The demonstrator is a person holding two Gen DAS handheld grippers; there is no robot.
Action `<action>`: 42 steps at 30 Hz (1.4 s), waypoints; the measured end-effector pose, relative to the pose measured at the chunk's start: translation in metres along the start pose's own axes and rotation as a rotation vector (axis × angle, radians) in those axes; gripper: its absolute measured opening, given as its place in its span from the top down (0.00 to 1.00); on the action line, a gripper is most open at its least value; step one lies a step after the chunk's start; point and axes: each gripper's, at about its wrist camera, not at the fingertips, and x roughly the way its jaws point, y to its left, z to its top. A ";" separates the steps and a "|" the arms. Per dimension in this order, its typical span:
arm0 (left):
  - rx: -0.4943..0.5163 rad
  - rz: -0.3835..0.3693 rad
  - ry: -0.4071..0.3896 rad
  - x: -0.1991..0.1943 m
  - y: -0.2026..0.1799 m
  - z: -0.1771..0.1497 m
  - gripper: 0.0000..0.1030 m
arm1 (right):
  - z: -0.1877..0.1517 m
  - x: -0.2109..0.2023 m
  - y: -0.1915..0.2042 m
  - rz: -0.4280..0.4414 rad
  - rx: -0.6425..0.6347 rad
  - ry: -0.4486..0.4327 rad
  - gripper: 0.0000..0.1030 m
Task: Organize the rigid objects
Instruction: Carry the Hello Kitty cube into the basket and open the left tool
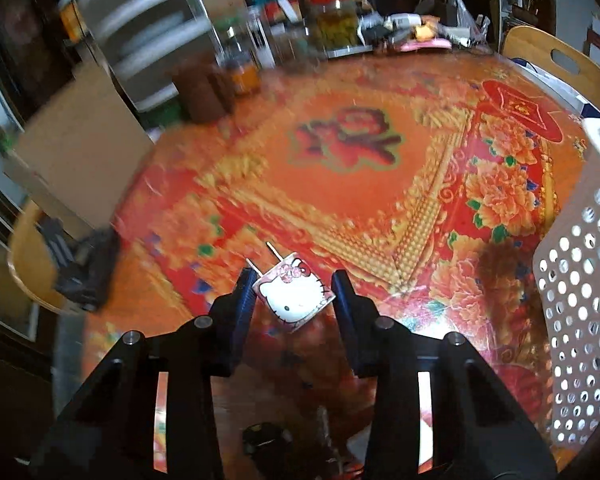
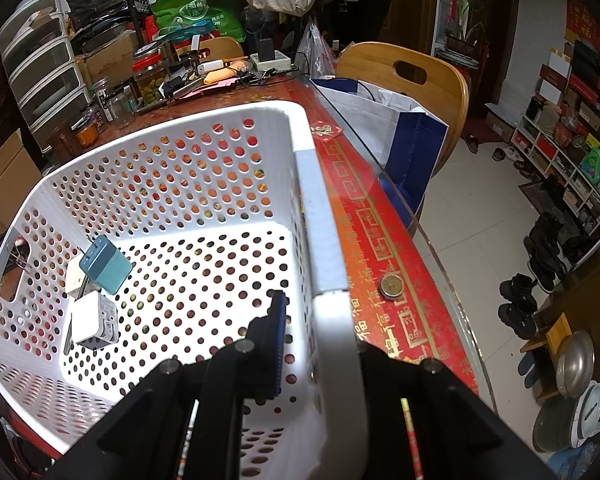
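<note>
Three plug adapters lie in the white perforated plastic basket [image 2: 204, 184], whose rim the right tool [image 2: 320, 344] grips. Remaining: the pink-white cat-face charger [image 1: 294, 294], between the wide left tool [image 1: 294, 292] fingers over the table [image 1: 340, 184].

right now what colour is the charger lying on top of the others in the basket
Teal blue charger, leaning on the white ones inside the white basket; clearest in the right wrist view.

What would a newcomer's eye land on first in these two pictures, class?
Probably the Hello Kitty plug, prongs pointing away, between the open fingers of the left gripper above the bright red-and-orange floral tablecloth. Next, the white perforated basket, its wall straddled by the right gripper, with three chargers inside.
</note>
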 end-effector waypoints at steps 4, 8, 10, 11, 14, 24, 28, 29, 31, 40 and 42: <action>0.003 0.027 -0.044 -0.023 0.001 0.002 0.65 | 0.000 0.000 0.000 0.000 0.001 -0.001 0.87; -0.003 0.017 -0.065 -0.045 0.000 0.004 0.65 | 0.000 -0.001 0.000 0.001 0.000 -0.001 0.87; 0.004 0.022 -0.081 -0.056 -0.002 0.004 0.65 | 0.000 0.000 0.000 0.001 0.000 -0.002 0.87; 0.007 0.024 -0.093 -0.062 -0.004 0.005 0.65 | 0.000 -0.001 0.000 0.001 0.000 -0.002 0.87; 0.012 0.020 -0.126 -0.084 -0.008 0.008 0.65 | 0.000 -0.001 0.000 0.001 0.001 -0.001 0.87; 0.076 -0.150 -0.193 -0.175 -0.049 0.032 0.65 | 0.000 -0.001 0.001 0.001 0.001 -0.002 0.87; 0.163 -0.274 -0.154 -0.198 -0.091 0.042 0.65 | 0.000 -0.001 0.001 0.004 0.000 -0.002 0.87; 0.187 -0.305 -0.134 -0.200 -0.104 0.043 0.65 | 0.000 -0.001 0.001 0.005 0.000 -0.002 0.87; 0.235 -0.361 -0.074 -0.198 -0.130 0.045 0.65 | 0.001 -0.001 0.001 0.006 -0.002 -0.003 0.87; 0.387 -0.424 0.230 -0.136 -0.225 0.030 0.65 | 0.001 -0.001 0.000 0.025 -0.001 0.002 0.86; 0.411 -0.406 0.270 -0.125 -0.234 0.024 0.65 | 0.001 -0.001 0.000 0.026 -0.004 0.003 0.86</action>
